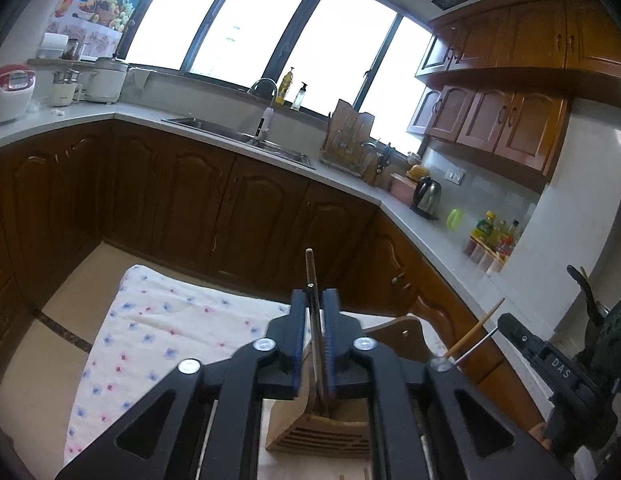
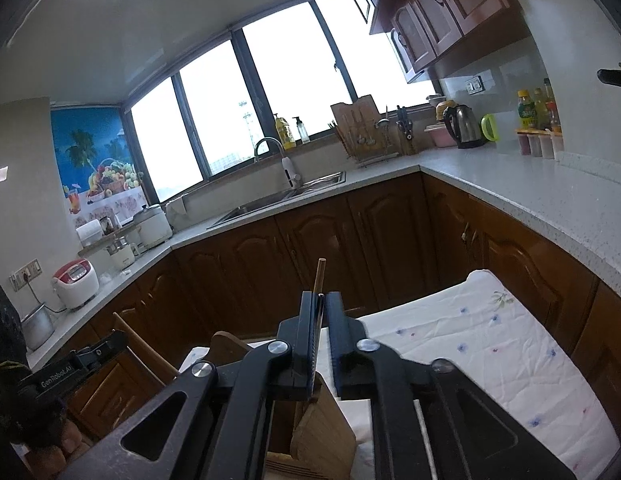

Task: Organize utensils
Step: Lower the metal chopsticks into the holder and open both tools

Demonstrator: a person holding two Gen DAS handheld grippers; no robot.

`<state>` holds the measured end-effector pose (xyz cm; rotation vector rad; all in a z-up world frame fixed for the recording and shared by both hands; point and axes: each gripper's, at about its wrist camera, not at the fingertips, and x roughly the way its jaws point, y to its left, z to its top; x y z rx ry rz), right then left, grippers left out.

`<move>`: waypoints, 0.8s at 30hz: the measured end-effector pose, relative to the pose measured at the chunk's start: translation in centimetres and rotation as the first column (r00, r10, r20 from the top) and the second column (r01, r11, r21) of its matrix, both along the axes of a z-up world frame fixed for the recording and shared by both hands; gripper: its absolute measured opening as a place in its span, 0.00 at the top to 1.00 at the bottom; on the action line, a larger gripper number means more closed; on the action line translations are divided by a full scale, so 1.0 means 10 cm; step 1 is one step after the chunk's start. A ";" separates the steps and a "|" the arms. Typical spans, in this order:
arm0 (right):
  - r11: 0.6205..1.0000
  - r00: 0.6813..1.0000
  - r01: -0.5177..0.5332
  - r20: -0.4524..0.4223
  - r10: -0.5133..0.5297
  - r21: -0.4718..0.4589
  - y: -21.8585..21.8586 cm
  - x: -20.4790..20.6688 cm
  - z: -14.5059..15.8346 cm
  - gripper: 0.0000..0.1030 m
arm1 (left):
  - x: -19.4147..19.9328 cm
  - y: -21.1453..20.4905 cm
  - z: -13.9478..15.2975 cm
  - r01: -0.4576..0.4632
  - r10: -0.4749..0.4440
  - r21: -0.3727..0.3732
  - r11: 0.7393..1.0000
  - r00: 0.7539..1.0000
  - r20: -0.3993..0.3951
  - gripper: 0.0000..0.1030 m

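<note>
white cloth (image 1: 158, 320) with blue and pink flowers, brown wooden holder (image 1: 310, 432), dark brown cabinets (image 1: 190, 196).

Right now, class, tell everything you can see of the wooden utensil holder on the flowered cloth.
The wooden utensil holder is a light, bamboo-looking box with a slotted face and a taller curved back panel. It stands upright on the flowered cloth. A thin dark utensil rises from its top between the left gripper fingers; a bamboo stick stands in it at the right gripper.
</note>
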<state>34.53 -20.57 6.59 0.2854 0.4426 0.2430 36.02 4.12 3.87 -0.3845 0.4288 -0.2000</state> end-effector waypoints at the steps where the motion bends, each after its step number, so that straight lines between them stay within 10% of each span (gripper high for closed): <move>1: 1.000 1.000 -0.003 -0.004 0.003 0.009 -0.02 0.00 0.00 0.86 | -0.03 0.01 0.02 -0.008 0.008 0.001 1.000 1.000 0.007 0.73; 6: 0.999 1.000 -0.001 0.005 0.001 0.036 -0.08 -0.06 0.04 0.47 | -0.15 0.04 0.05 -0.030 0.030 0.000 1.000 0.999 0.032 0.52; 14: 0.997 0.999 -0.034 0.028 0.032 0.064 -0.11 -0.24 0.12 0.11 | -0.40 0.05 0.02 -0.030 0.030 0.008 1.000 0.999 0.025 0.31; 24: 0.995 0.998 -0.061 0.021 0.059 0.078 -0.15 -0.66 0.13 0.02 | -0.95 0.09 0.04 -0.020 0.020 0.040 0.999 1.000 0.002 0.16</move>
